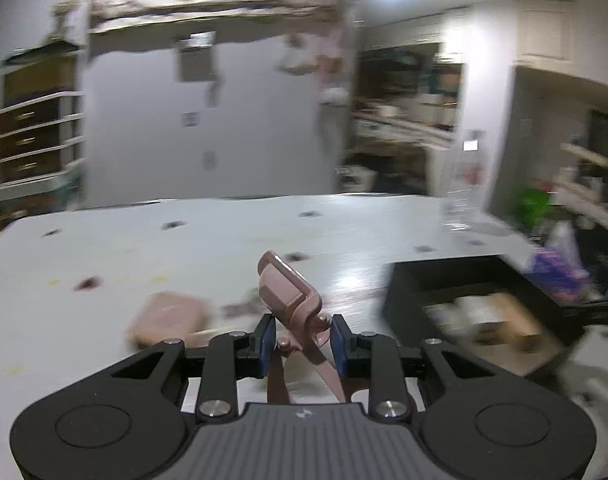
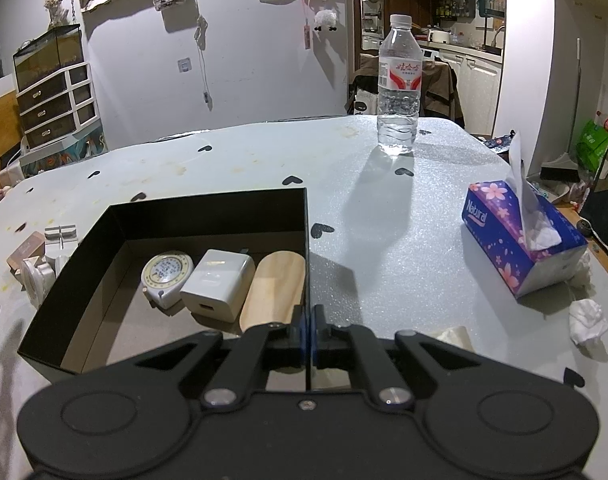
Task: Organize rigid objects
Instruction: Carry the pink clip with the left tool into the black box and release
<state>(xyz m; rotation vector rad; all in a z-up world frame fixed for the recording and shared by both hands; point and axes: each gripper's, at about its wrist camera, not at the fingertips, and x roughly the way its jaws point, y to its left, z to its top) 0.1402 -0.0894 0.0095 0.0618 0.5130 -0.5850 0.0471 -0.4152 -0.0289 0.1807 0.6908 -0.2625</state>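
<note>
A pink plastic folding clip-like tool (image 1: 291, 300) is held above the table, head tilted up and left. An open black rectangular box (image 2: 207, 216) is seen on the table; inside, side by side, a round white tape measure (image 2: 165, 276), a white cube charger (image 2: 217, 284) and a rounded wooden piece (image 2: 275, 288) are laid.

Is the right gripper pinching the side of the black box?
Touching. The right wrist view shows the right gripper shut on the thin right wall of the black box, which runs straight between its closed pads.
</note>
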